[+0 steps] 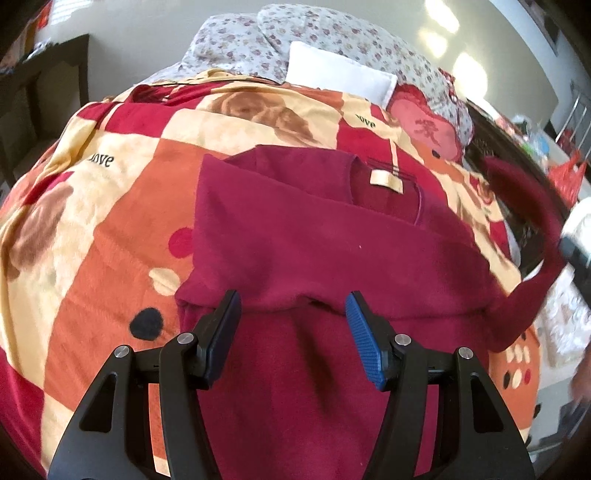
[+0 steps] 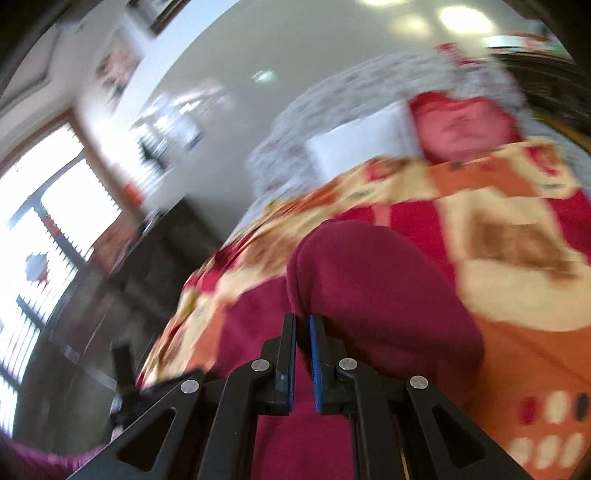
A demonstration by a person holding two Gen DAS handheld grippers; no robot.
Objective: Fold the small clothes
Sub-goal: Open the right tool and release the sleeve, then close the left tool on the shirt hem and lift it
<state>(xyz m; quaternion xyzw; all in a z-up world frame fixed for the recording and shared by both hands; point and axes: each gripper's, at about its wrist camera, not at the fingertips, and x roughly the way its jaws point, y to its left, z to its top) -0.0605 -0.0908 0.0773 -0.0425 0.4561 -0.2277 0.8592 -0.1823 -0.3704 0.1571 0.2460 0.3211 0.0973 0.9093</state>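
A dark red sweater [image 1: 303,236] lies on a patterned blanket [image 1: 110,221], its left side folded over and a cream neck label [image 1: 386,181] showing. My left gripper [image 1: 291,306] hovers open just over the sweater's cross fold, with nothing between its blue pads. The right sleeve [image 1: 532,206] is lifted in an arc off the bed at the right, up to the blurred right gripper [image 1: 574,251]. In the right wrist view my right gripper [image 2: 303,325] is shut on the red sleeve fabric [image 2: 369,288], which bulges ahead of the jaws. That view is motion-blurred.
Floral pillows [image 1: 332,33], a white pillow [image 1: 340,74] and a red heart cushion [image 1: 424,125] sit at the head of the bed. A dark cabinet [image 1: 44,92] stands to the left. The bed's right edge drops to cluttered furniture [image 1: 554,147]. A bright window [image 2: 48,229] fills the right wrist view's left.
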